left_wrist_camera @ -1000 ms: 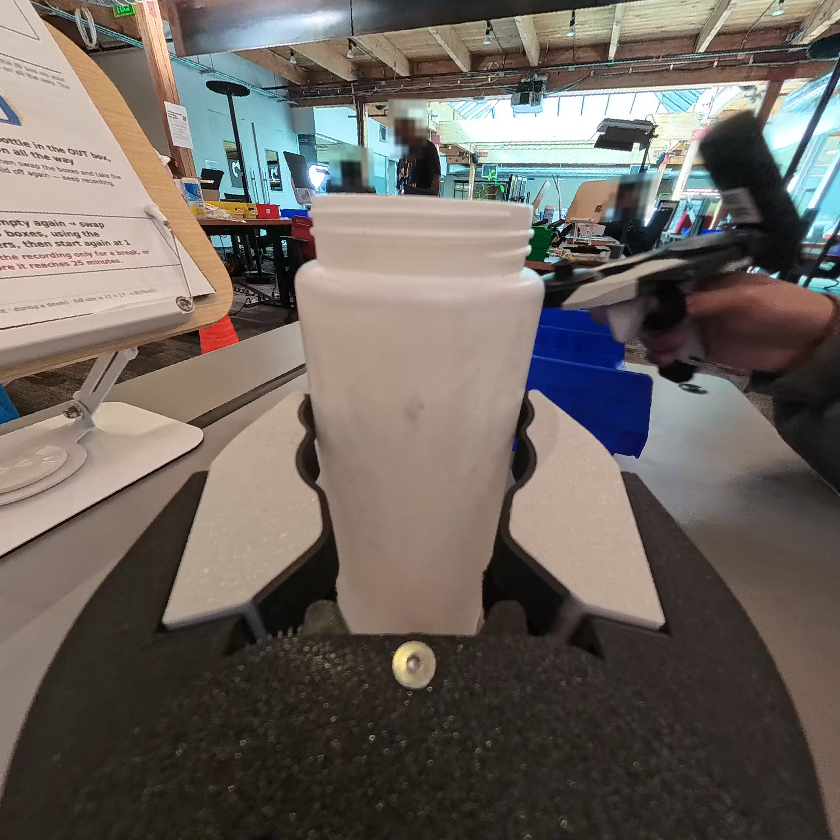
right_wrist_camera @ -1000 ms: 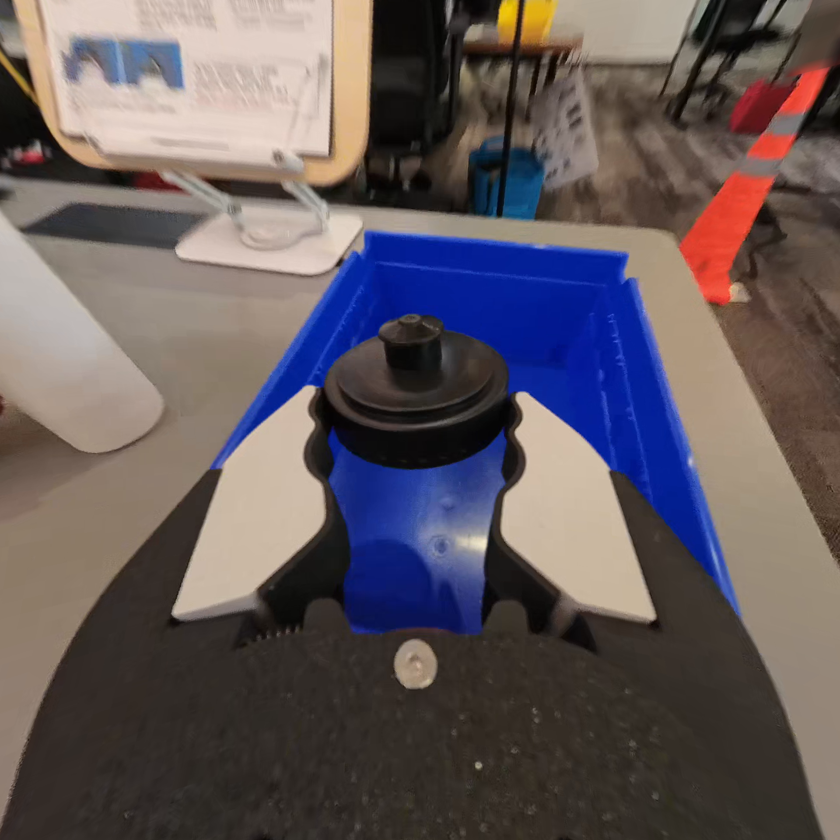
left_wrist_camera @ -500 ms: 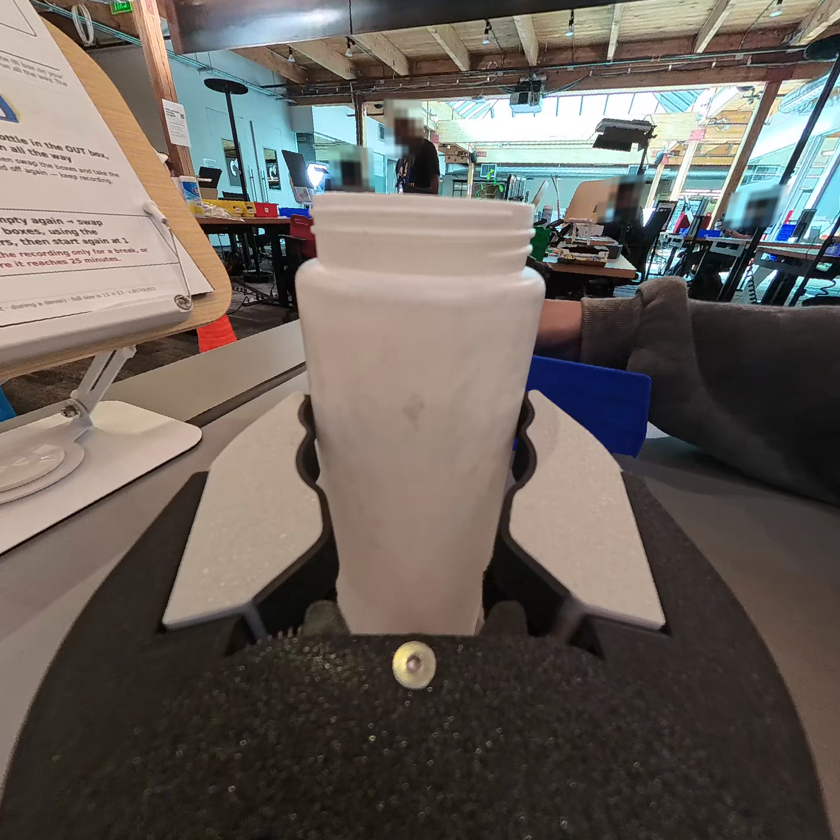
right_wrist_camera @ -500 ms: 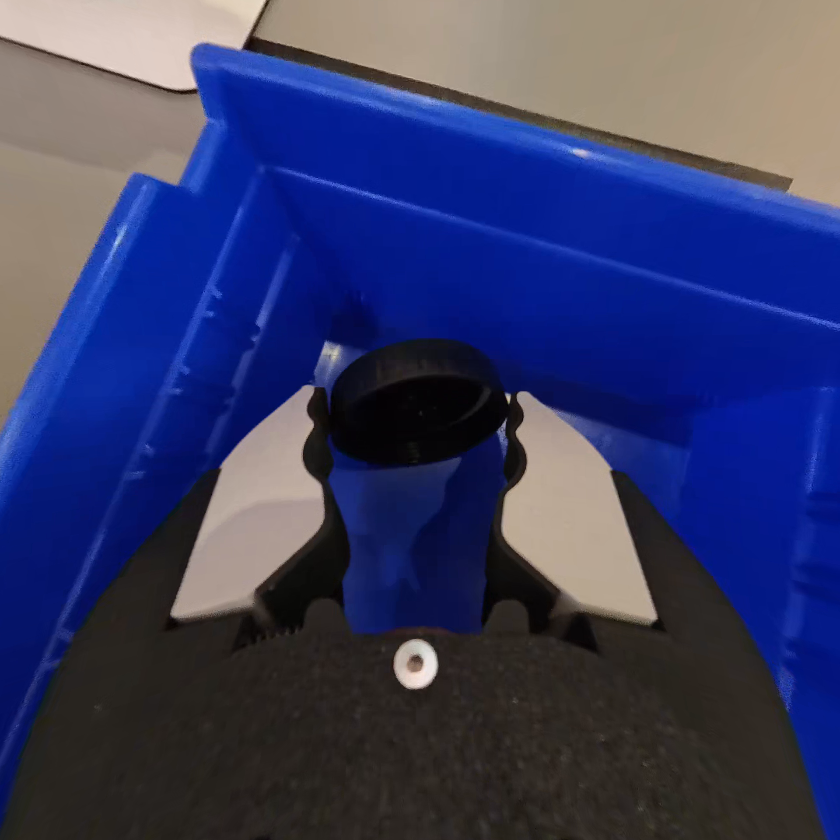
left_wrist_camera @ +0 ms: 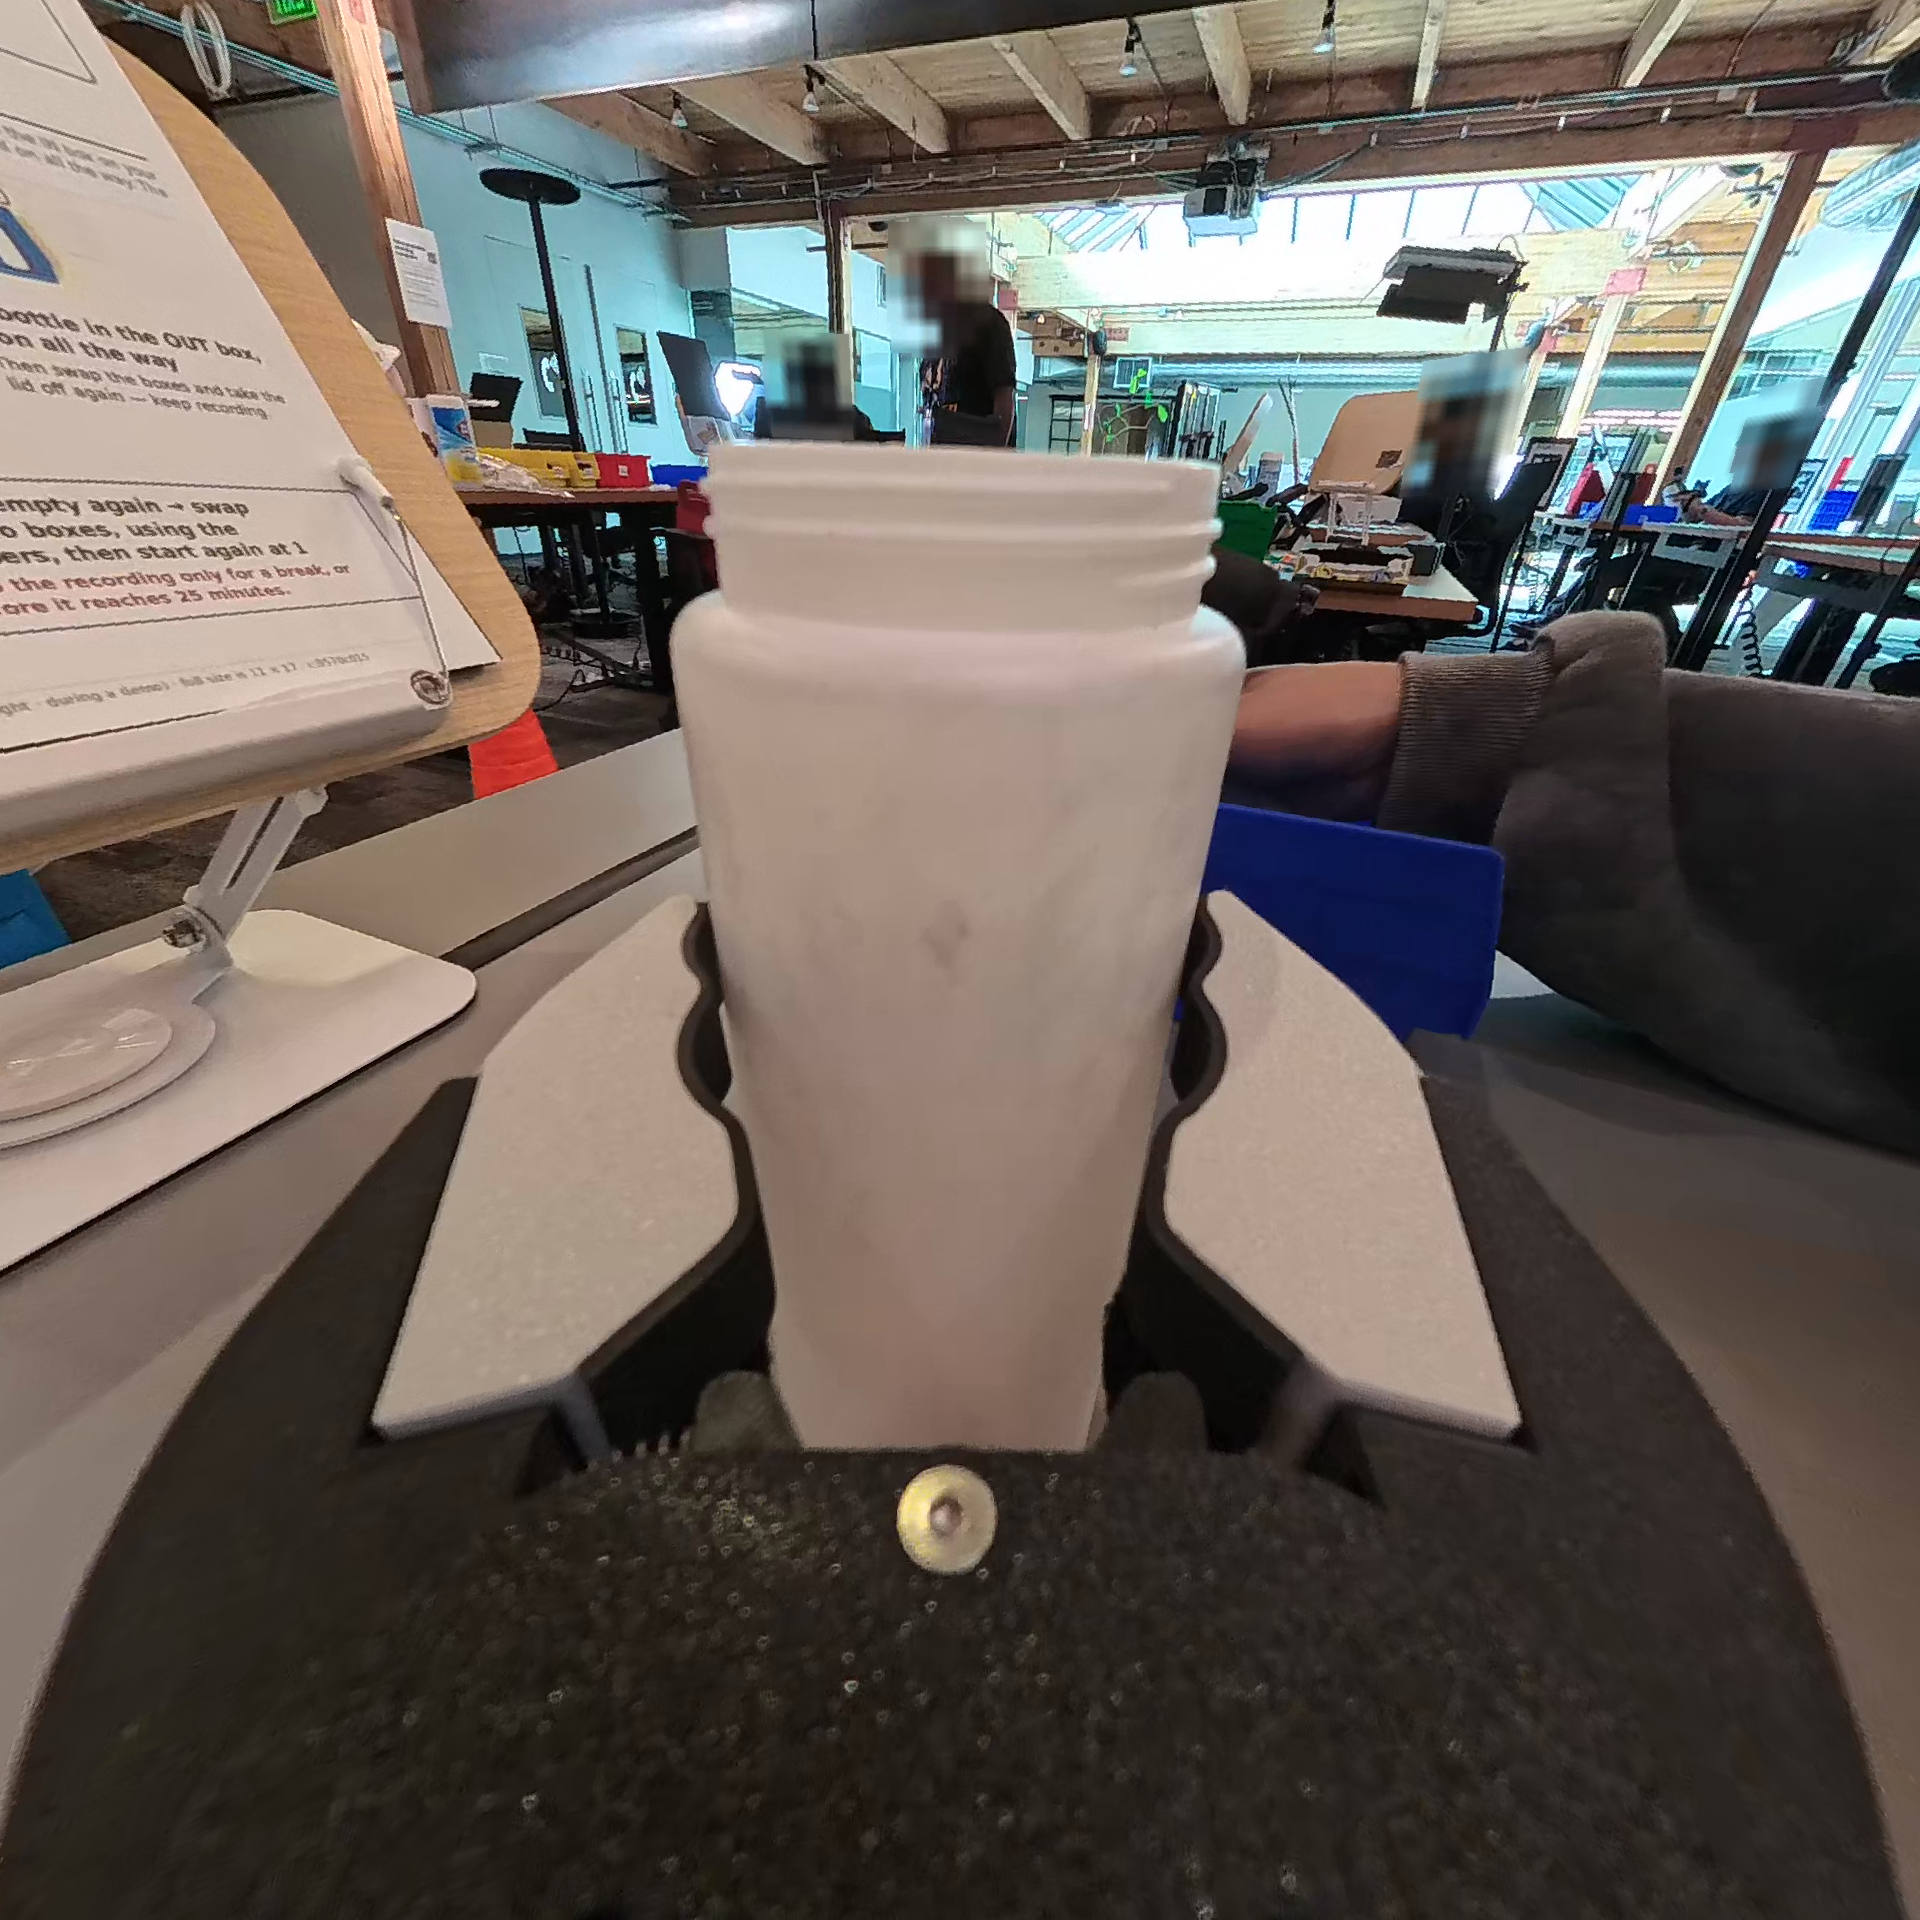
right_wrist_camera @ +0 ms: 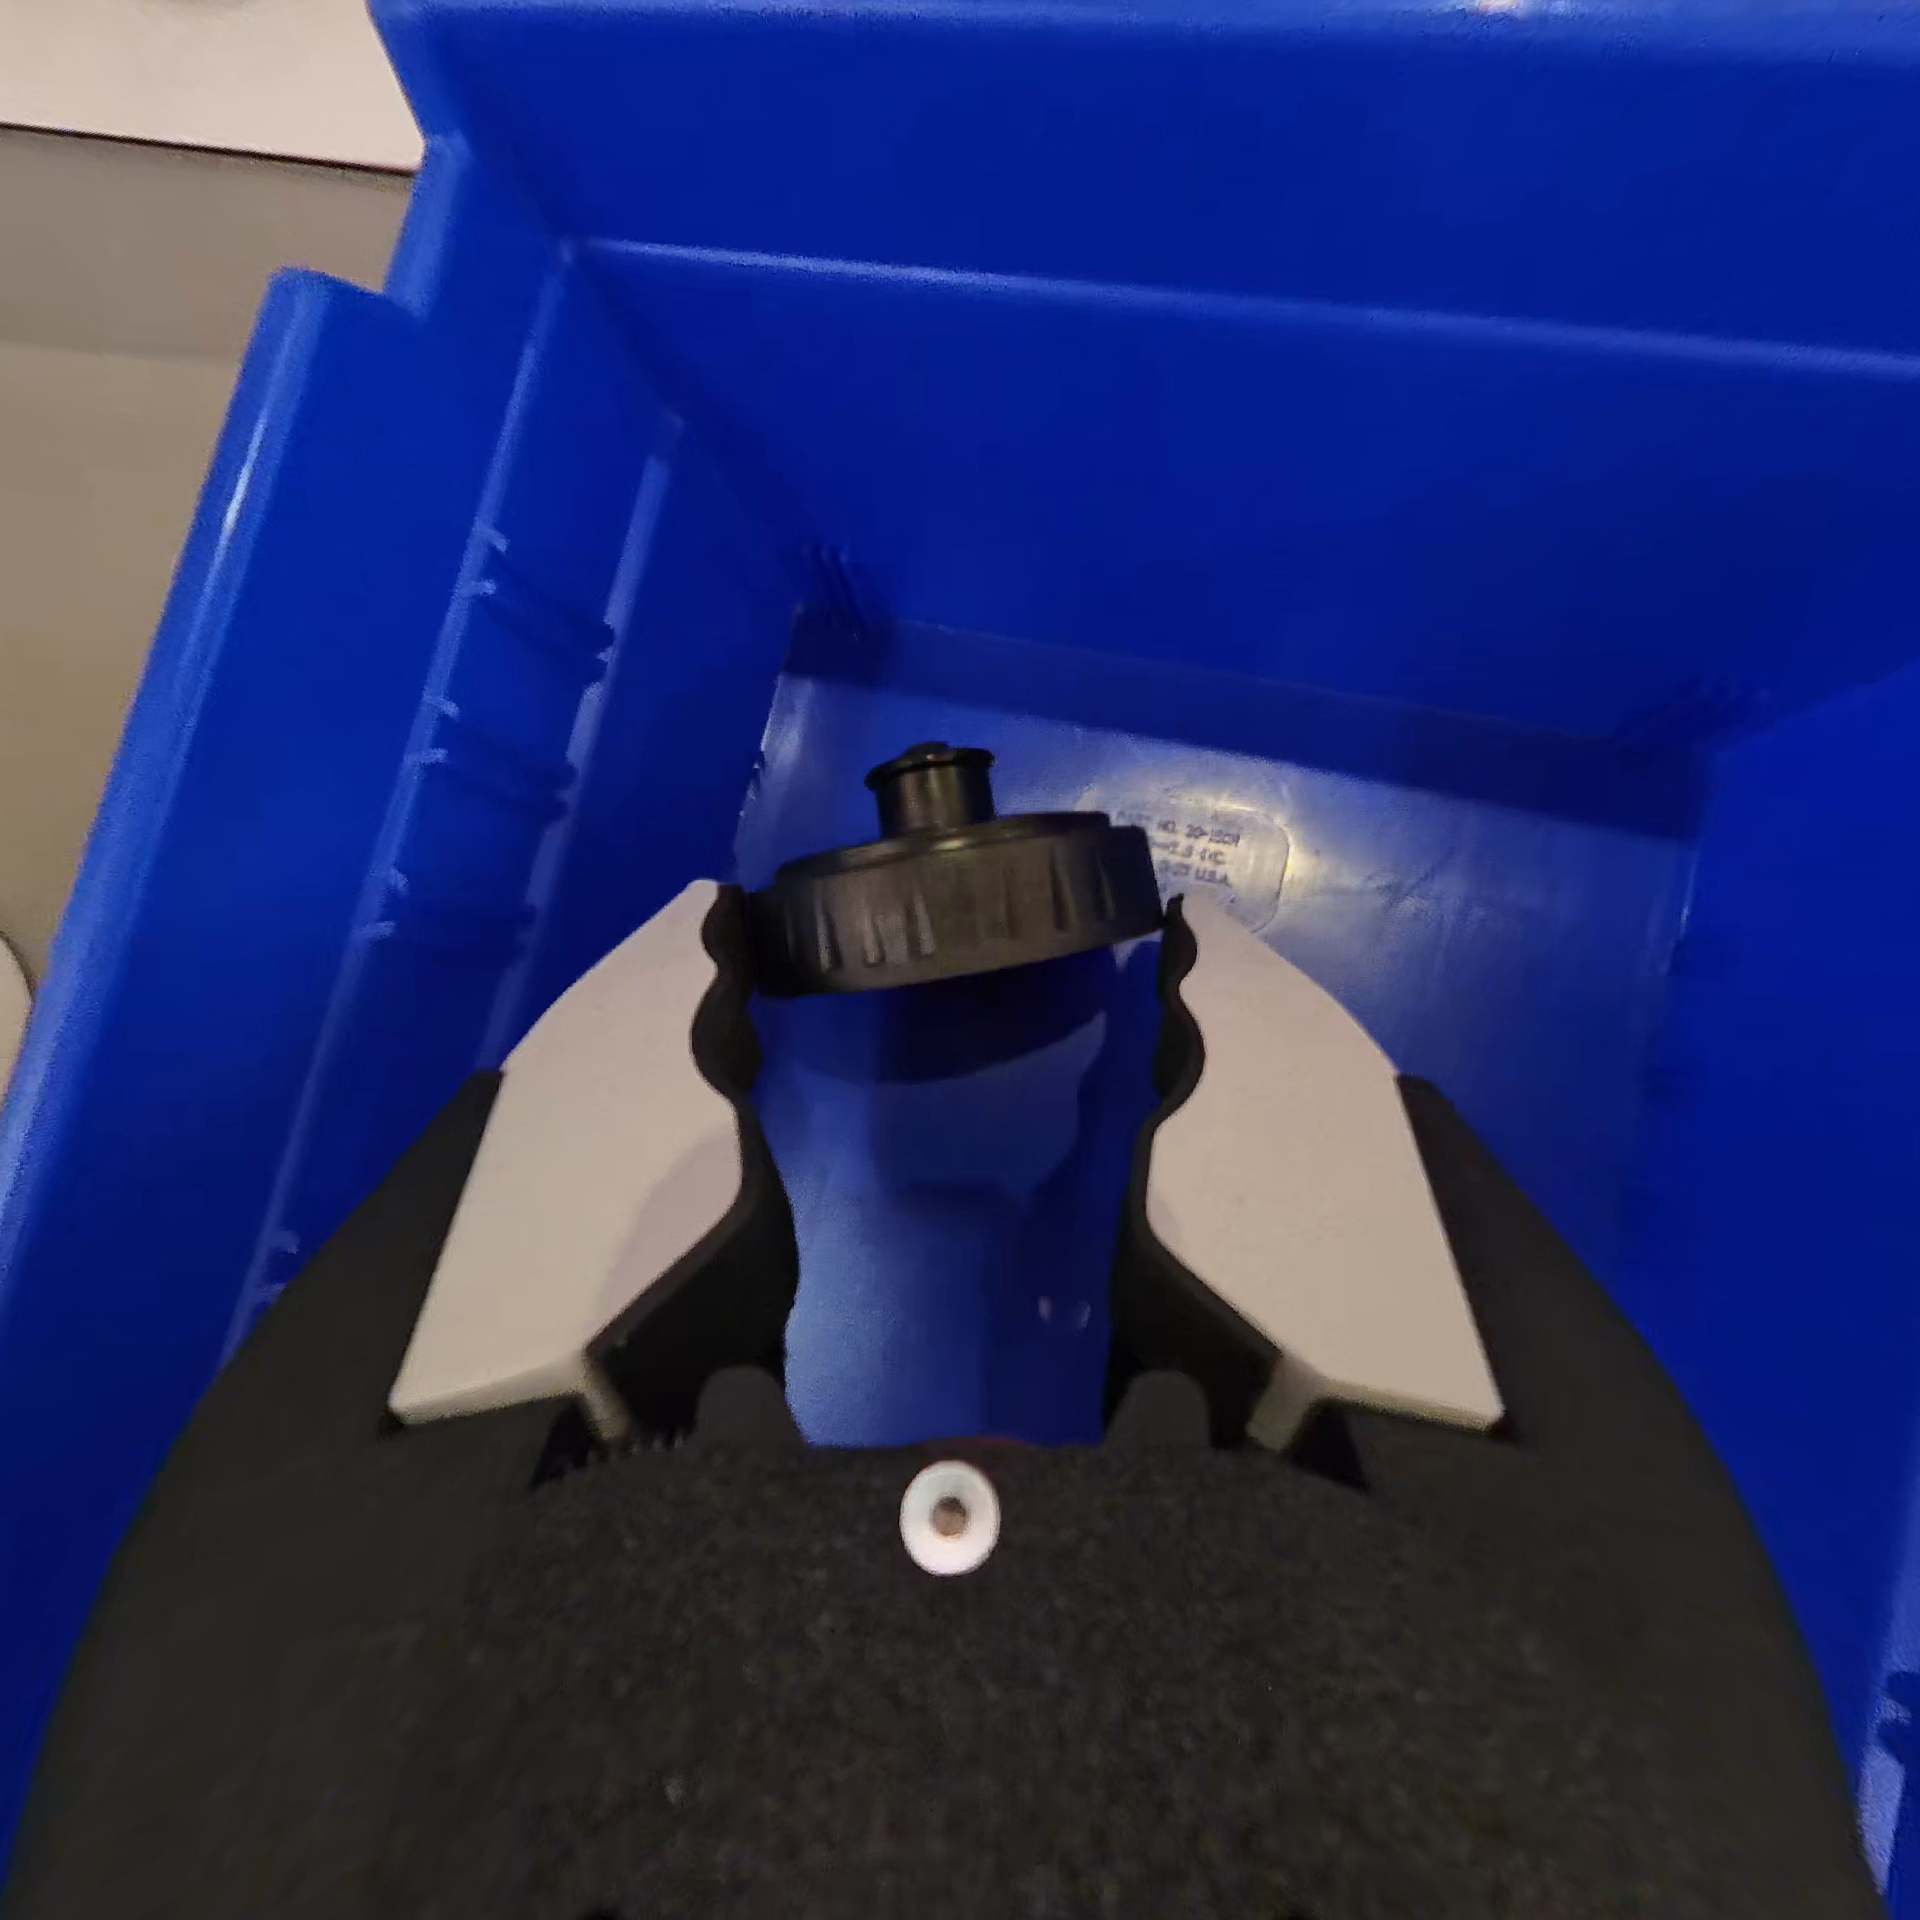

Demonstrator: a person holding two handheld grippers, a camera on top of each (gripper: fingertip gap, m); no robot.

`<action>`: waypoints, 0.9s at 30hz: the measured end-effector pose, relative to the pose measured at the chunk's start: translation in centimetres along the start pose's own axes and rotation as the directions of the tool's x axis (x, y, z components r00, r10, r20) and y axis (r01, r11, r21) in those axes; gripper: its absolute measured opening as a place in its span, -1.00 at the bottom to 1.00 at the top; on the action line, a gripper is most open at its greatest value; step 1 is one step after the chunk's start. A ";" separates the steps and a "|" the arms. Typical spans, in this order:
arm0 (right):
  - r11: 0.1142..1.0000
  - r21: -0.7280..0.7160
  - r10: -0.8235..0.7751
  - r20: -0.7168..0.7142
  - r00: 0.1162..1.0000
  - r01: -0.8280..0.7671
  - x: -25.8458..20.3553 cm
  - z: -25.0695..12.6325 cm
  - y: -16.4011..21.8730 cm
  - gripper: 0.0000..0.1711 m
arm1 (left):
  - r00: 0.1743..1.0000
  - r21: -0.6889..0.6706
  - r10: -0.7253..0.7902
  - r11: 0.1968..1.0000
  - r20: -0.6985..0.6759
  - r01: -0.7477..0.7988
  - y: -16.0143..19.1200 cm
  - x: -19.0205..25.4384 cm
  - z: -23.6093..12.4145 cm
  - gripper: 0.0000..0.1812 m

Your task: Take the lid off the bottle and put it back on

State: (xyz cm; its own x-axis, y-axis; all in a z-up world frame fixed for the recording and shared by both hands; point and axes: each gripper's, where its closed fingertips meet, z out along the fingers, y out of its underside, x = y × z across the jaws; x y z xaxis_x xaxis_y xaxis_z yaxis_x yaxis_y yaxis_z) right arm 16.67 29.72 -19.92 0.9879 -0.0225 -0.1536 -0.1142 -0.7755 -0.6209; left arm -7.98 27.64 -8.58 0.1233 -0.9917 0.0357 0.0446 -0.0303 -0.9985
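A white bottle [left_wrist_camera: 956, 883] stands upright with no lid, its threaded neck bare. My left gripper [left_wrist_camera: 951, 935] is shut on the bottle's body, one finger on each side. In the right wrist view my right gripper [right_wrist_camera: 951, 914] is shut on the black lid [right_wrist_camera: 956, 904], held by its ribbed rim at the fingertips. The lid is slightly tilted with its spout pointing up. It sits low inside the blue bin [right_wrist_camera: 1143, 468], close to the bin's floor. The bottle's base is hidden behind my left gripper.
The blue bin also shows in the left wrist view [left_wrist_camera: 1351, 914], just right of the bottle, with a person's grey sleeve [left_wrist_camera: 1714, 862] over it. A document stand [left_wrist_camera: 208, 520] on a white base [left_wrist_camera: 260, 1018] stands on the grey table at the left.
My right gripper has moved down into the blue bin with the lid, and the lid now shows side-on with its spout up. My left gripper and the bottle have not moved.
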 end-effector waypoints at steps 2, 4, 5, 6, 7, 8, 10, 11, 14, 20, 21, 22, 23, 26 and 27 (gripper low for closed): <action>1.000 -0.014 0.008 -0.001 1.000 -0.008 0.0 -0.1 0.3 -0.12 | 1.000 -0.001 0.002 1.000 0.003 -0.002 0.0 0.0 0.0 -0.07; 0.997 -0.076 0.008 0.010 1.000 -0.007 -0.3 -0.2 1.2 -0.13 | 1.000 -0.001 0.004 1.000 0.009 -0.004 0.0 0.0 0.0 -0.07; 0.988 -0.154 -0.007 0.020 1.000 0.010 -0.5 0.0 2.5 -0.13 | 1.000 -0.002 0.004 1.000 0.011 -0.004 0.0 0.0 0.0 -0.07; 0.984 -0.165 -0.061 0.007 0.998 0.061 -0.6 0.0 2.8 -0.13 | 1.000 -0.003 0.005 1.000 0.012 -0.005 0.0 0.0 0.0 -0.07; 0.985 -0.139 -0.104 -0.022 0.994 0.100 -0.4 0.0 2.3 -0.13 | 1.000 -0.004 0.005 1.000 0.013 -0.005 0.0 0.0 0.0 -0.07; 0.985 -0.141 -0.108 -0.034 0.994 0.102 -0.3 0.1 2.2 -0.13 | 1.000 -0.003 0.005 1.000 0.013 -0.005 0.0 0.0 0.0 -0.07; 0.983 -0.167 -0.085 -0.011 0.996 0.082 -0.5 0.7 2.1 -0.13 | 1.000 -0.002 0.005 1.000 0.013 -0.005 0.0 -0.1 0.0 -0.07; 0.981 -0.176 -0.083 0.001 0.997 0.082 -0.7 1.2 2.0 -0.12 | 1.000 -0.002 0.005 1.000 0.013 -0.005 0.0 -0.1 0.0 -0.07; 0.975 -0.182 -0.138 -0.035 0.990 0.130 -0.1 1.8 1.4 -0.13 | 1.000 -0.004 0.006 1.000 0.014 -0.006 0.0 -0.1 0.0 -0.07; 0.985 -0.055 -0.168 -0.074 0.983 0.164 -0.2 -1.3 1.0 -0.04 | 1.000 -0.001 0.007 1.000 0.013 -0.007 0.1 -0.1 0.0 -0.07; 0.983 -0.010 -0.182 -0.103 0.978 0.182 -0.3 -3.1 1.0 0.01 | 1.000 -0.001 0.006 1.000 0.013 -0.006 0.1 -0.1 0.0 -0.07; 0.979 0.045 -0.191 -0.129 0.973 0.198 -0.6 -5.3 1.0 0.07 | 1.000 -0.001 0.006 1.000 0.013 -0.006 0.1 -0.1 0.0 -0.07; 0.971 0.120 -0.190 -0.140 0.972 0.207 -1.3 -7.6 1.2 0.09 | 1.000 0.000 0.005 1.000 0.013 -0.005 0.1 -0.1 0.0 -0.07; 0.897 0.410 -0.155 -0.066 0.986 0.168 -5.2 -14.0 3.4 0.09 | 1.000 0.009 0.002 1.000 0.027 -0.003 0.2 -0.2 0.0 -0.07; 0.861 0.486 -0.140 -0.050 0.989 0.147 -6.2 -15.8 4.6 0.05 | 0.999 0.015 0.013 1.000 0.038 -0.013 0.2 -0.2 -0.1 -0.08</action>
State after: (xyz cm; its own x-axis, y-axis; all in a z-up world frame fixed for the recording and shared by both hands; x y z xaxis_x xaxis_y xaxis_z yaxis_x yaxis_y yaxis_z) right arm 11.69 16.30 -9.70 0.9981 0.0550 -0.0260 -0.0042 -0.3647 -0.9311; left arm -8.06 27.80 -8.79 0.1611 -0.9866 0.0243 0.0575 -0.0152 -0.9982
